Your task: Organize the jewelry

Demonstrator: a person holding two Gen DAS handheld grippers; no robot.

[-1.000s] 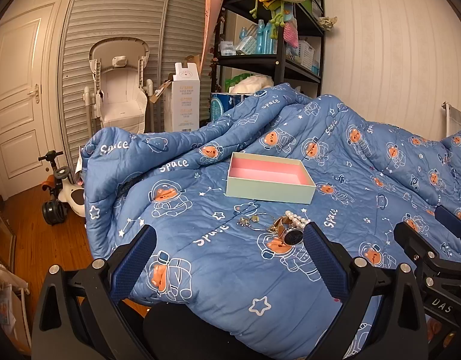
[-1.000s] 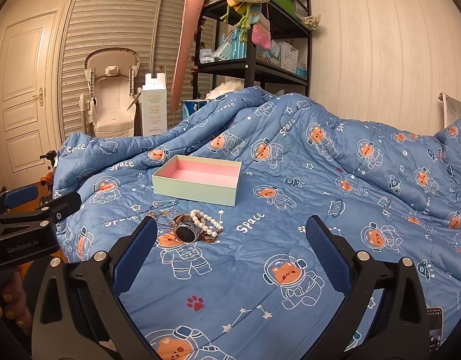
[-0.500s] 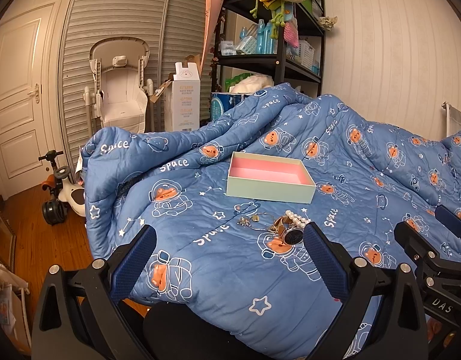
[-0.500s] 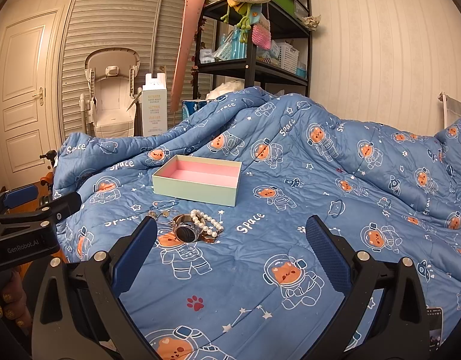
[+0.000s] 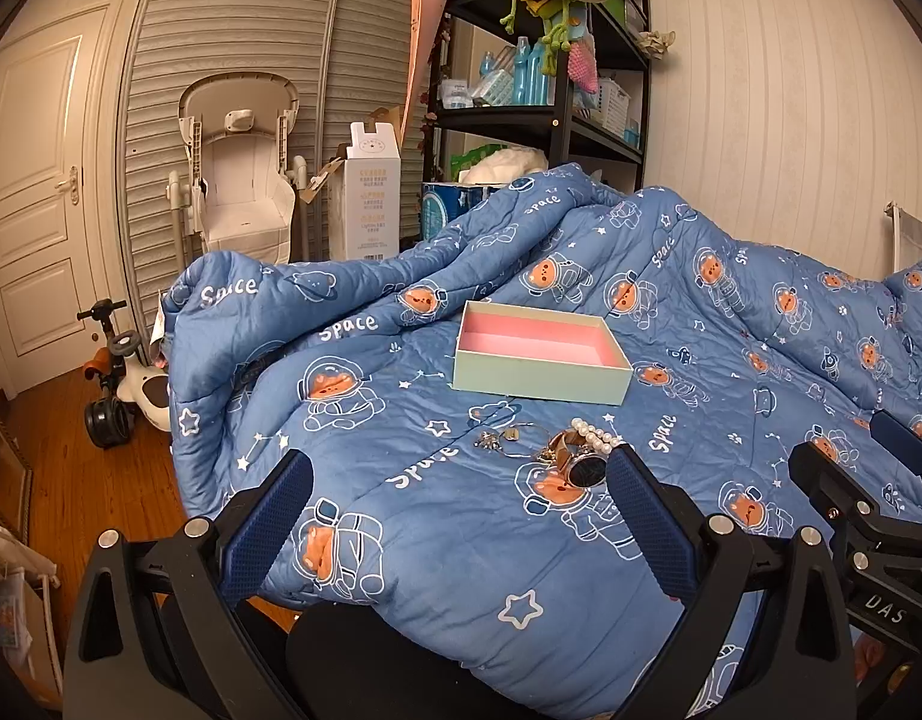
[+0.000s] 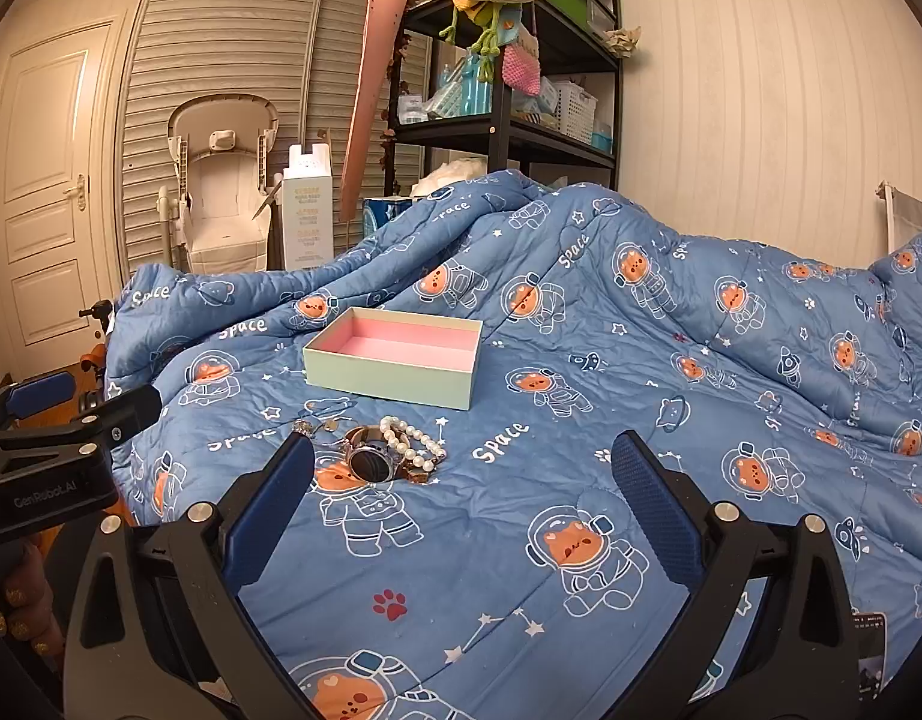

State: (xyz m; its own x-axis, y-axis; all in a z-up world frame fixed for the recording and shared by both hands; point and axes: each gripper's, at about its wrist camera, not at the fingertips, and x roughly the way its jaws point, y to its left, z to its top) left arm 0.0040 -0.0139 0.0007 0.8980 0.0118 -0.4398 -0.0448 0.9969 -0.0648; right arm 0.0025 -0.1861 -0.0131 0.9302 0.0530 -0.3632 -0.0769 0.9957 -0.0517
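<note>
A shallow mint box with a pink inside (image 5: 539, 354) lies open and empty on the blue space-print quilt (image 5: 413, 516); it also shows in the right wrist view (image 6: 395, 360). In front of it lies a small jewelry pile: a round-faced watch (image 5: 586, 471) (image 6: 371, 463), a pearl bracelet (image 5: 594, 435) (image 6: 410, 441) and thin chains with small charms (image 5: 503, 439) (image 6: 314, 427). My left gripper (image 5: 458, 516) is open and empty, held short of the pile. My right gripper (image 6: 464, 507) is open and empty, to the right of the pile.
A black shelf rack (image 5: 557, 114) with bottles and bags stands behind the bed. A white baby chair (image 5: 239, 174), a tall carton (image 5: 371, 198) and a ride-on toy (image 5: 116, 384) stand on the wooden floor at left, by a white door (image 5: 35, 192).
</note>
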